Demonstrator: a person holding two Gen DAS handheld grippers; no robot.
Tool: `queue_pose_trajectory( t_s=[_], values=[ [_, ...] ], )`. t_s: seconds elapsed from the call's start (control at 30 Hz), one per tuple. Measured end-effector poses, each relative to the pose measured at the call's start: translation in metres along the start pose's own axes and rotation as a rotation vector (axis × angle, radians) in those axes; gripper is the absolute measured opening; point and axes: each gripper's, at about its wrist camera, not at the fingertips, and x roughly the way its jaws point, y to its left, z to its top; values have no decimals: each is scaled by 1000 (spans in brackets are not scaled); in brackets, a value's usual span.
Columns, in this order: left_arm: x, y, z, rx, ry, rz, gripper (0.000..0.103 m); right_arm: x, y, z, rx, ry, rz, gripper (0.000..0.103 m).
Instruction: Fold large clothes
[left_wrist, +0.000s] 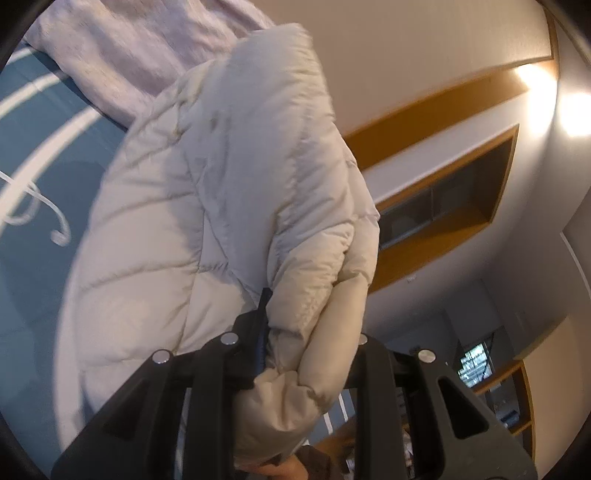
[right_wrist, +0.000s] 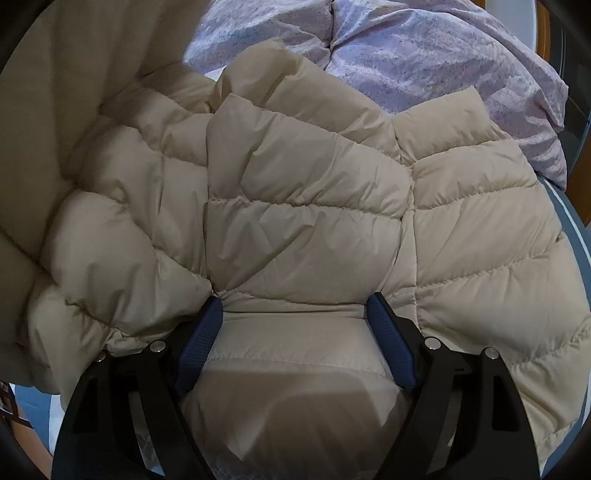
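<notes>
In the left wrist view, a teal bed cover (left_wrist: 44, 206) with white curved lines is filling the left side of the frame, and a pale lilac duvet (left_wrist: 122, 48) is lying bunched at the upper left. On the right, wooden wall shelves (left_wrist: 454, 206) are running up a white wall, with a lamp (left_wrist: 576, 114) glaring at the upper right edge. The beige puffer jacket (left_wrist: 221, 192) is hanging down the middle, lifted off the bed. The left claw (left_wrist: 310, 332) is pinching a thick fold of it at the lower centre, tilted steeply.

In the right wrist view, the puffer jacket (right_wrist: 303, 206) is spreading across nearly the whole frame, with the duvet (right_wrist: 424, 55) at the top. The right claw (right_wrist: 295, 317) is pressing forward into the quilting, its blue pads (right_wrist: 195, 350) spread wide with padding bulging between them.
</notes>
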Motion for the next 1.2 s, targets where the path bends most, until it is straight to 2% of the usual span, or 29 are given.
queue_pose_trajectory(
  t_s=[0.2,0.47,0.63,0.8,1.03,1.13,1.2],
  values=[
    [46,7,-14,-68,52,10,23,-6,-10,-3,22,-17,52,82],
    [88,35,-29,-123,94,114,23,-29,-40,-12,74,-58,141,82],
    [114,35,-38,-69,137,233,24,-53,-57,-24,66,-93,143,81],
    [142,30,-52,36,184,371,24,-83,-81,-37,63,-125,79,82],
    [158,23,-56,80,192,432,24,-96,-119,-50,120,-126,31,82],
    [161,25,-54,87,192,441,24,-78,-131,-53,140,-76,24,81],
    [174,9,-52,93,192,447,24,-63,-135,-52,170,-28,46,81]
  ],
)
